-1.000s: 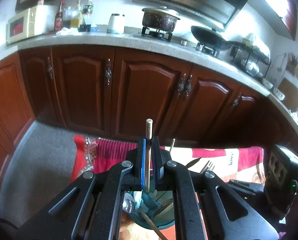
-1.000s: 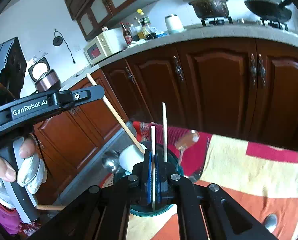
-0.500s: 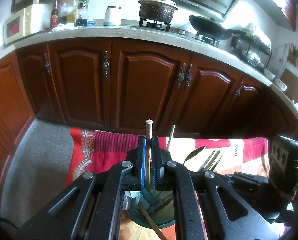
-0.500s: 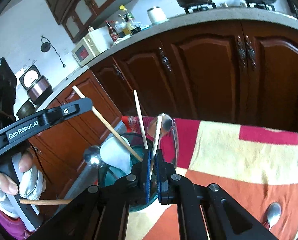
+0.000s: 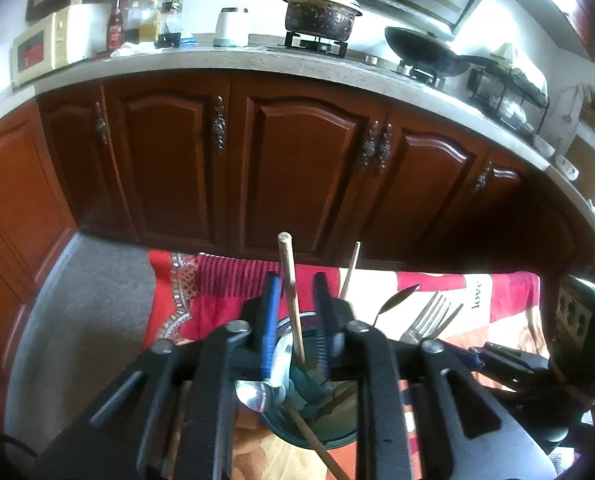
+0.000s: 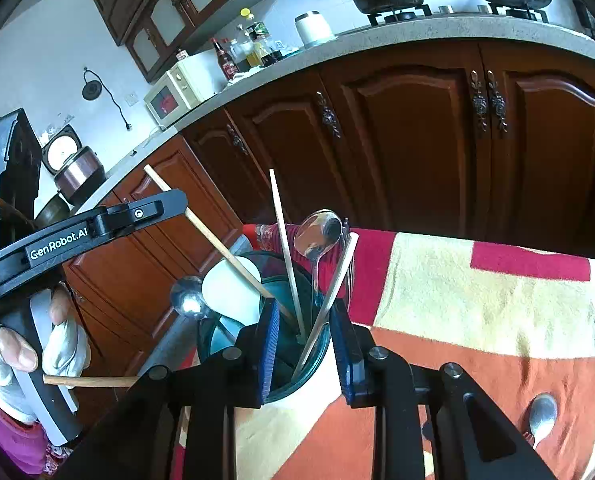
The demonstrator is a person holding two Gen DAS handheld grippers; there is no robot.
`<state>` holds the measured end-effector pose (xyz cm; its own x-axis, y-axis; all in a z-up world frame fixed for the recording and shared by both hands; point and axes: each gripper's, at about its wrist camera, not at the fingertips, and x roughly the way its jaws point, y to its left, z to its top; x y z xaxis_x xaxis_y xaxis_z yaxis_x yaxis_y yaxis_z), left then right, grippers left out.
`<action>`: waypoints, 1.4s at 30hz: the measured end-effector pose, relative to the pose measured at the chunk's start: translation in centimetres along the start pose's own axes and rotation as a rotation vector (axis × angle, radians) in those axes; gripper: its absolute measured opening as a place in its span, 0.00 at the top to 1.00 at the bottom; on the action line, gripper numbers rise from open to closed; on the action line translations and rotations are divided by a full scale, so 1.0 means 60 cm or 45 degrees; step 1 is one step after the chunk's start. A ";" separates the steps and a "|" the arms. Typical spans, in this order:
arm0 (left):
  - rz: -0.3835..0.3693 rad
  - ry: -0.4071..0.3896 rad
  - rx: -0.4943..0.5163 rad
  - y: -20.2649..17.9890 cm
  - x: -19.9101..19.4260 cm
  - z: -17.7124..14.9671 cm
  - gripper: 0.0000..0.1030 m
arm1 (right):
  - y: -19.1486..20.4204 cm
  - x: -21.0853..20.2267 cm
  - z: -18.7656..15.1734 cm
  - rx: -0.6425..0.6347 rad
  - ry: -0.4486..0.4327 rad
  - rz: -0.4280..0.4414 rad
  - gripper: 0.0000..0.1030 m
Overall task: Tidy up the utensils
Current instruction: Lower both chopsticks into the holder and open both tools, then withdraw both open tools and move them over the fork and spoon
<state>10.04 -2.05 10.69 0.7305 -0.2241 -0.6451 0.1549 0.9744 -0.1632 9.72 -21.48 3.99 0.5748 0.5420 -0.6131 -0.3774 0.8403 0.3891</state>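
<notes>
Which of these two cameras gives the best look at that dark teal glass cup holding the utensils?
The right wrist view: the dark teal glass cup shows its rim, wall and utensils between the open right gripper. In the left wrist view the left gripper hides most of the cup.

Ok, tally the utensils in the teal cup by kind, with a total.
Chopsticks: 4
Metal spoons: 2
White spoon: 1
Fork: 1
Total in the teal cup: 8
</notes>
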 end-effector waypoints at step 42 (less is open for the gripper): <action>0.150 -0.114 0.081 -0.047 -0.227 -0.166 0.63 | -0.039 -0.182 -0.164 0.011 -0.030 -0.291 0.63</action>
<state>-6.96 -1.96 12.50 0.8019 -0.1080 -0.5876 0.1040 0.9937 -0.0407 -2.84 -29.45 3.01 0.6618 0.3372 -0.6696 -0.2288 0.9414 0.2479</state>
